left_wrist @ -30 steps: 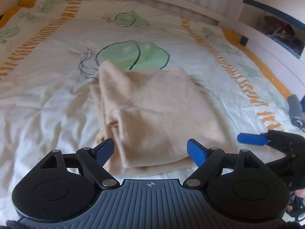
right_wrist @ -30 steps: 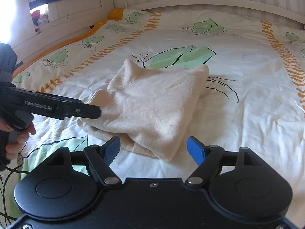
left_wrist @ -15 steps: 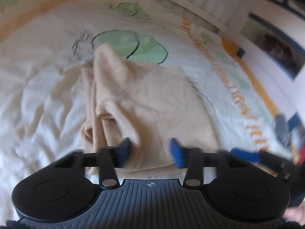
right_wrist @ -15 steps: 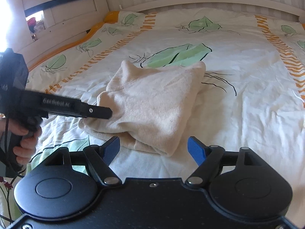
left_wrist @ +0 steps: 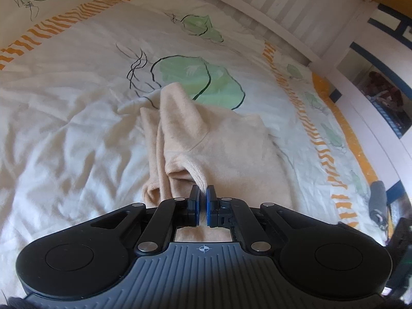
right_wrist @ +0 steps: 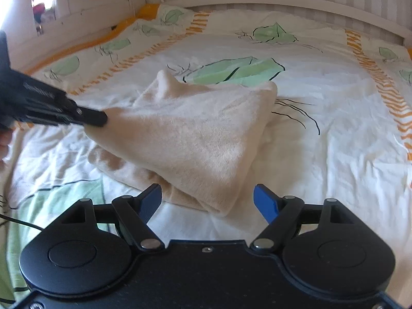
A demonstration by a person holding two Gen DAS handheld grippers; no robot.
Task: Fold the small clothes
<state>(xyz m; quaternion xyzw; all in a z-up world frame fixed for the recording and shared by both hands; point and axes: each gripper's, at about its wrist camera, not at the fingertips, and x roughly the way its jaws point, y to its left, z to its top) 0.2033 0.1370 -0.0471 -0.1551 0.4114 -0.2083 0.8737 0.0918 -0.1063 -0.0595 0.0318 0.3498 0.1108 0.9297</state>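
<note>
A beige fleece garment (left_wrist: pixel 219 152) lies partly folded on the bed. My left gripper (left_wrist: pixel 202 193) is shut on a fold of its near edge, the blue pads pinching the cloth. In the right wrist view the same gripper (right_wrist: pixel 99 118) comes in from the left and holds the garment (right_wrist: pixel 195 134) lifted at its left corner, so the top layer is pulled taut above the lower layer. My right gripper (right_wrist: pixel 207 200) is open just in front of the garment's near corner, with nothing between its fingers.
The bed has a white cover (right_wrist: pixel 322 141) printed with green leaves and orange stripes. A white slatted headboard (right_wrist: pixel 283 0) runs along the far side. White furniture (left_wrist: pixel 365 82) stands to the right of the bed. A person's hand (right_wrist: pixel 5 141) holds the left gripper's handle.
The left gripper has gone from open to shut on the garment's edge and rolled. It has lifted that corner of the cloth. The right gripper has stayed open and nearly still.
</note>
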